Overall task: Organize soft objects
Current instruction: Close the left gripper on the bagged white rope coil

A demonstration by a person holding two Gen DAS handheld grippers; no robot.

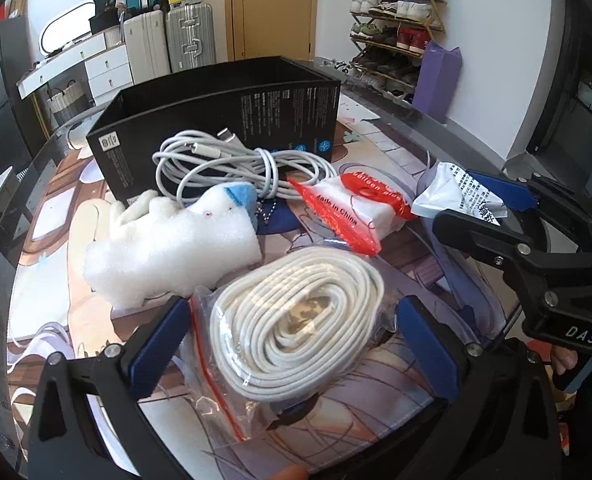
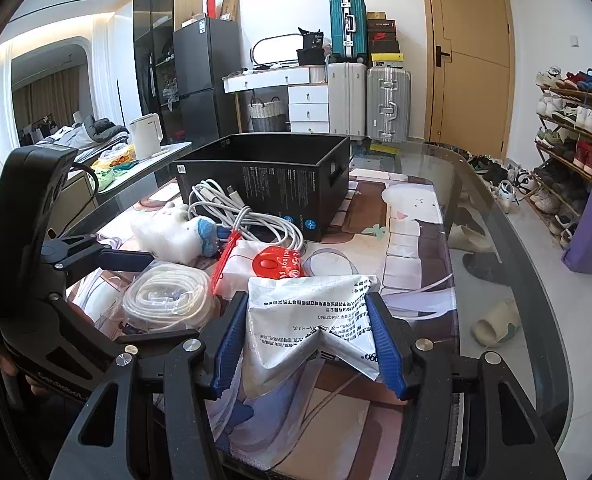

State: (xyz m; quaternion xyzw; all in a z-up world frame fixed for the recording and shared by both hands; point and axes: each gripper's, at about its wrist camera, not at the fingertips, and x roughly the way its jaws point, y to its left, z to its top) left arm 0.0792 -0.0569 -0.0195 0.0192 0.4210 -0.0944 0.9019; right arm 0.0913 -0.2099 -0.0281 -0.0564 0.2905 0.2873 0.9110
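In the left wrist view, a clear zip bag holding a coiled white cord (image 1: 296, 320) lies on the printed mat. My left gripper (image 1: 292, 308) stands open around it, one blue pad on each side. From the right wrist view that same left gripper (image 2: 172, 296) straddles the bagged cord (image 2: 168, 296). My right gripper (image 2: 307, 300) is shut on a crumpled white printed packet (image 2: 311, 320), and the left wrist view shows the right gripper (image 1: 467, 204) with the packet (image 1: 455, 196) at the right. An open black box (image 1: 216, 120) stands behind the pile.
A white charging cable (image 1: 236, 164), a white plush toy with a blue patch (image 1: 168, 240) and a red-and-white packet (image 1: 351, 208) lie between the box and the grippers. The glass table's rim (image 2: 507, 240) curves along the right, with floor and slippers beyond it.
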